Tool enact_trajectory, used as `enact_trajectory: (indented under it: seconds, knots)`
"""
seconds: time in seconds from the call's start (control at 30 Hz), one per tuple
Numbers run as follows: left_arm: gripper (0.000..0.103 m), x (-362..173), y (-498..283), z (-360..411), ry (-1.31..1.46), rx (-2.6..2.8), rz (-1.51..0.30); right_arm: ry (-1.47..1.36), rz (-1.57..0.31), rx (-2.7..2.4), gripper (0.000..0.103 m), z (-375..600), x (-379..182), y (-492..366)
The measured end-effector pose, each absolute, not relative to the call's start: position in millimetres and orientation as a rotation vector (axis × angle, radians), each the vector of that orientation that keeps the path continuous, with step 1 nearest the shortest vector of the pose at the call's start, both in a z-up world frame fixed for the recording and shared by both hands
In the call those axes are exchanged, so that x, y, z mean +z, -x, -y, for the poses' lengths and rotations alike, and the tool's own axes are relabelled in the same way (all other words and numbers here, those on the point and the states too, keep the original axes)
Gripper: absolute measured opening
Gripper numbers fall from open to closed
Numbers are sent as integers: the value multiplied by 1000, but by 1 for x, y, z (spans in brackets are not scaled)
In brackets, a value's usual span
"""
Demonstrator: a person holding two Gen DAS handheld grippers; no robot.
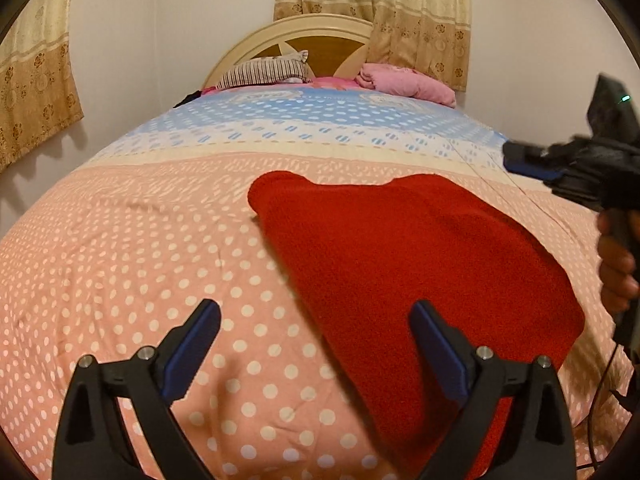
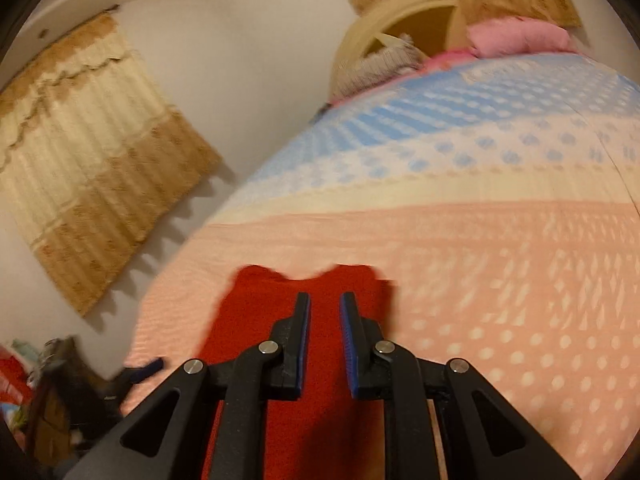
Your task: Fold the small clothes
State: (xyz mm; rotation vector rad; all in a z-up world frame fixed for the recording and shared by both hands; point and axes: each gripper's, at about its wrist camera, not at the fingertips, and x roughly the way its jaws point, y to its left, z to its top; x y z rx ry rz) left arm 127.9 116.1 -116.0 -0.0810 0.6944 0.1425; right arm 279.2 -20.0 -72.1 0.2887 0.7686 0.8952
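Left claw (image 1: 316,344) agape, right claw (image 2: 325,334) ajar

Polka-dot bedspread (image 1: 120,280), striped pillow (image 1: 264,72), pink blanket (image 1: 408,82), floral curtains (image 1: 420,12), headboard (image 1: 320,26).

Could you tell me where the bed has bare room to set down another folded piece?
Free: the pink dotted bedspread left of the red garment, and the blue band beyond it. Crowded: the headboard end, with striped pillow and pink blanket.

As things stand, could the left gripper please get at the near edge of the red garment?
Probably yes: the left gripper is open just above the red garment, and nothing lies between them on the bedspread.
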Motion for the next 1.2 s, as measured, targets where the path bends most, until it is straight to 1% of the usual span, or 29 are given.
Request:
enact_trajectory:
  seconds: [0.07,0.17,0.3,0.5,0.57,0.63,0.7,0.8,0.83,0.9,0.93,0.97,1.03,1.2]
  knots:
    - [99,-115,-129,-115,84,144,-696,-268,-767,957,31,10,-68,-264]
    - [102,-114,-127,-111,75,143,-700,-209,-809,1048,32,-12,-79,-241]
    - [103,-116,-126,-106,54,136,-705,-160,-880,1002,32,-16,-110,-232]
    - [103,-130,-132,-103,51,121,-737,-302,-916,1018,31,8,-132,-244]
    - [103,-136,-132,-106,79,114,-745,-332,-912,1030,30,11,-140,-246]
    - [103,-139,-130,-109,117,105,-742,-422,-910,1051,28,20,-153,-250]
    - [103,-139,-129,-109,133,104,-742,-470,-917,1051,21,24,-157,-252]
    - [103,-130,-126,-105,112,135,-741,-481,-925,1039,21,25,-152,-248]
    - [103,-125,-124,-102,97,146,-731,-468,-916,1029,23,26,-146,-244]
    - [103,-113,-119,-98,73,156,-697,-411,-866,987,24,28,-129,-229]
    - [103,-106,-116,-97,68,157,-677,-376,-838,968,30,29,-120,-220]
    - [103,-102,-115,-97,70,156,-666,-324,-794,941,40,30,-108,-208]
    - [103,-91,-110,-97,75,154,-641,-268,-732,904,53,35,-96,-194]
    - [103,-71,-104,-94,66,154,-600,-164,-587,769,54,48,-61,-171]
